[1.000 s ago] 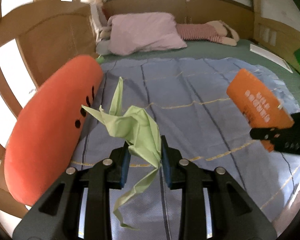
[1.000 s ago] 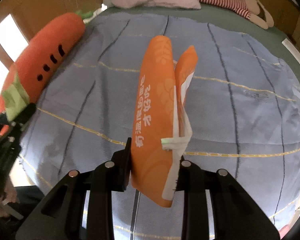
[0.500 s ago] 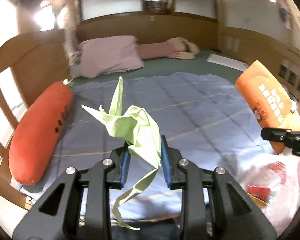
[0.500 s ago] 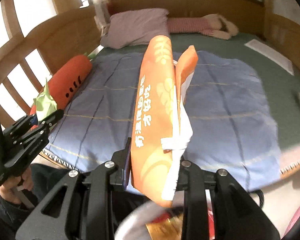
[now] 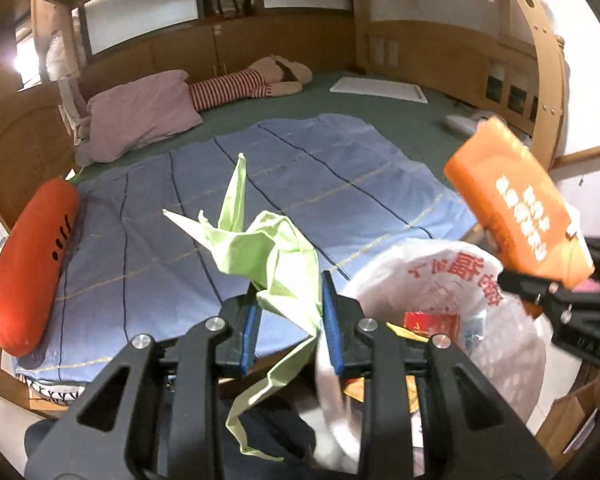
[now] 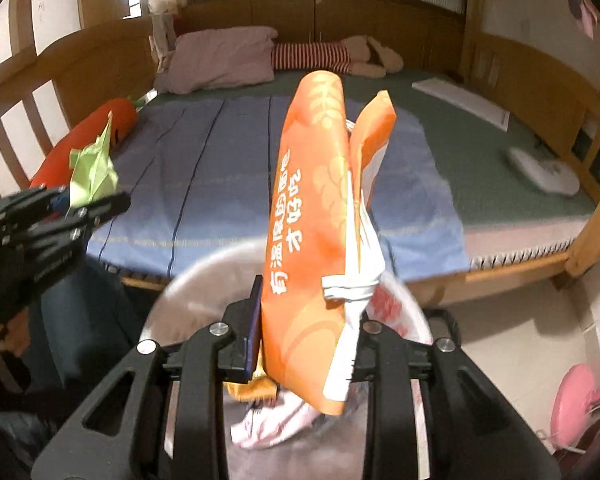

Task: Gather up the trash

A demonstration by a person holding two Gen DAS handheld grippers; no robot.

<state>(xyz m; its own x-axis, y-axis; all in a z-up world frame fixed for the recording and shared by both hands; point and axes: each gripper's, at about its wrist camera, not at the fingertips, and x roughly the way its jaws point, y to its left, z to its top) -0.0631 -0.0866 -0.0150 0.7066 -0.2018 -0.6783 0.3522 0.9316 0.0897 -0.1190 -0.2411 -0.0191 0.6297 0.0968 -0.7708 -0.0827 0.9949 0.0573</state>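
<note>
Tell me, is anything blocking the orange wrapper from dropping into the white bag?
Nothing visible is. The right gripper holds the orange snack wrapper just above the white plastic trash bag, whose mouth gapes open below it. The left gripper, holding green folded paper, is off to the side.

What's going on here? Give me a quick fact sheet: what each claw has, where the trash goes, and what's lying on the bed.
left claw: shut on green folded paper
right claw: shut on orange snack packet
trash bag: white plastic, open, below both claws, some rubbish inside
bed: blue blanket, carrot plush, pink pillow, striped soft toy
</note>
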